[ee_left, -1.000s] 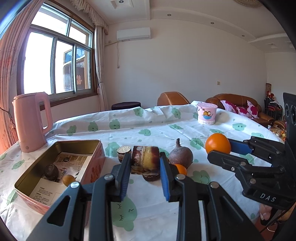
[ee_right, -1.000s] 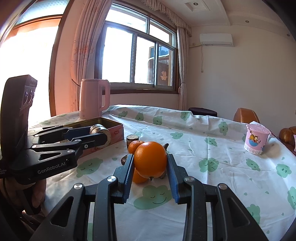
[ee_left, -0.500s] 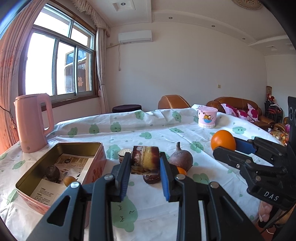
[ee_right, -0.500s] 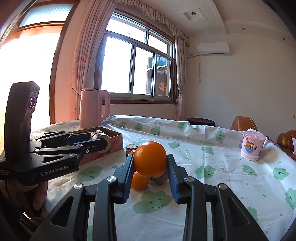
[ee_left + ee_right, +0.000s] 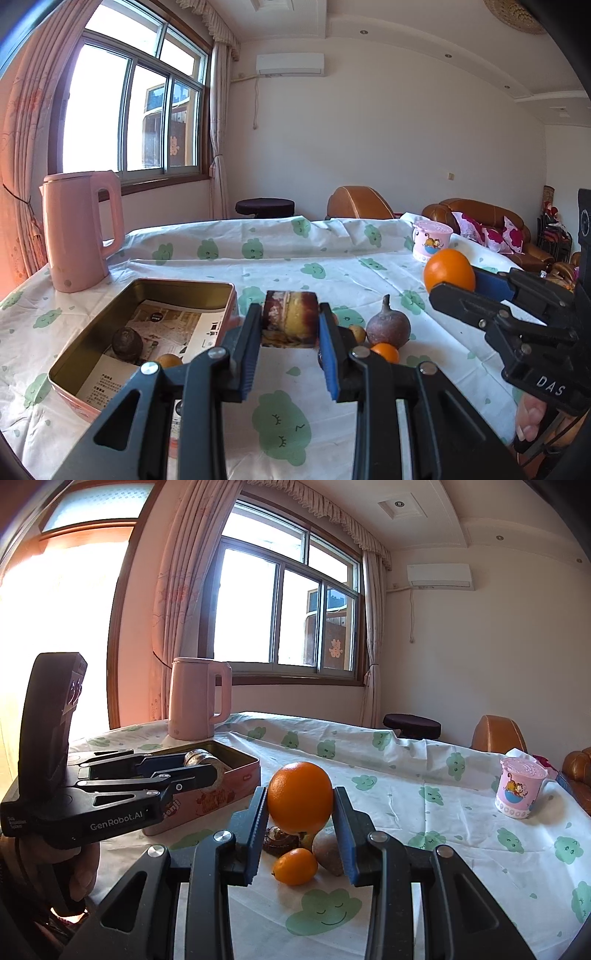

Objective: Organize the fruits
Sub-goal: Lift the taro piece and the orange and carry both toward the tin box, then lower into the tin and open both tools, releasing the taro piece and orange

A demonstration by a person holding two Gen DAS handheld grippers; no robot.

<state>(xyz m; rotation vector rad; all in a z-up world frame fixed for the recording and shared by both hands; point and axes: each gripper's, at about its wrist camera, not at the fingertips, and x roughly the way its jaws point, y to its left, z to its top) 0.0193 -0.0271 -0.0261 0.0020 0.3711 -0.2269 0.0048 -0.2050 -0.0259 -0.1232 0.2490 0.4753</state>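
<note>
Both grippers lifted slightly off the tablecloth (image 5: 280, 373), left gripper (image 5: 290, 334) clamped on brown printed roll (image 5: 290, 319), right gripper (image 5: 300, 819) clamped on orange (image 5: 300, 796), tin box (image 5: 92, 347) at left.

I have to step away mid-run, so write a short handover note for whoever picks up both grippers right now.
Left gripper: shut on a brown cylindrical item, held above the table beside the open tin.
Right gripper: shut on a large orange, lifted clear of the cloth.
In the tin: one dark round fruit and one small yellowish fruit.
On the tablecloth: a small orange, a purplish-brown stemmed fruit, and a dark piece, partly hidden.
Left to do: place both held items, then the loose fruit.
</note>
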